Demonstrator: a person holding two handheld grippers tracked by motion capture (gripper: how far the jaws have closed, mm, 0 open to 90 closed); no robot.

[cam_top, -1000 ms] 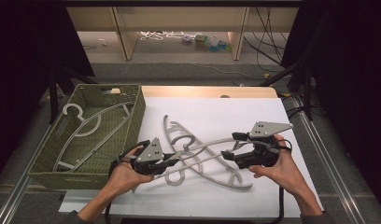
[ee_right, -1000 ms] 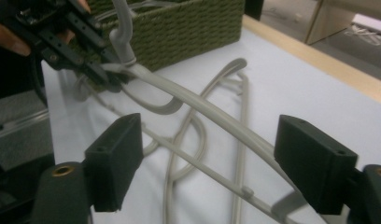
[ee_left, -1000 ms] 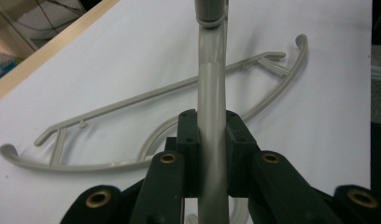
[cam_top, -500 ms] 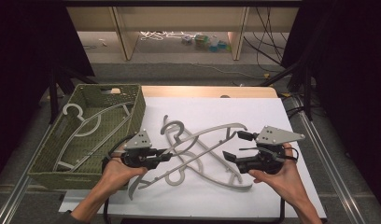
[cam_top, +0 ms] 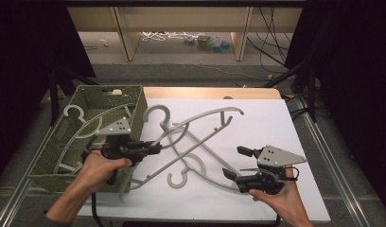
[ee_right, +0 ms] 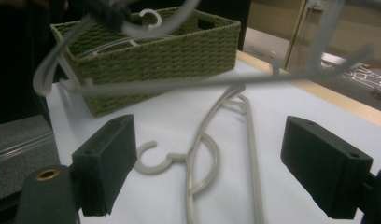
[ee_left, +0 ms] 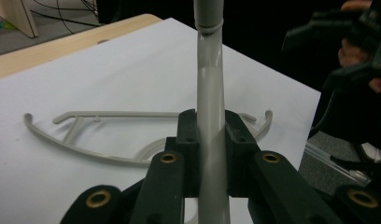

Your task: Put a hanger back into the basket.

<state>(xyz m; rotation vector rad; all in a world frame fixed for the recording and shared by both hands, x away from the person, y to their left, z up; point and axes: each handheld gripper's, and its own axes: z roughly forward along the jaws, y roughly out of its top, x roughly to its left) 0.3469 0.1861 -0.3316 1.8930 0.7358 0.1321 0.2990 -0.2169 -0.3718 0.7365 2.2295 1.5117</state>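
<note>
1. The left tool (cam_top: 155,147) is squeezed tight on a grey hanger (cam_top: 200,120). In the left gripper view, the hanger's arm runs straight up between the two black jaws.
2. This hanger is lifted off the bench (cam_top: 285,132). One end is near the basket (cam_top: 129,97) and the other end sticks out over the white top.
3. The right tool (cam_top: 236,163) is let go, with its jaws wide apart and nothing between them. It hovers low, near the front of the bench.
4. One more hanger (cam_top: 193,163) lies flat on the bench, between the two tools. Its hook (ee_right: 153,161) points at the right tool.
5. The basket sits at the left of the bench. It already has at least one hanger (cam_top: 87,124) inside.
6. So I think the job is partly done. The held hanger must go into the basket, and then the flat one must follow.
</note>
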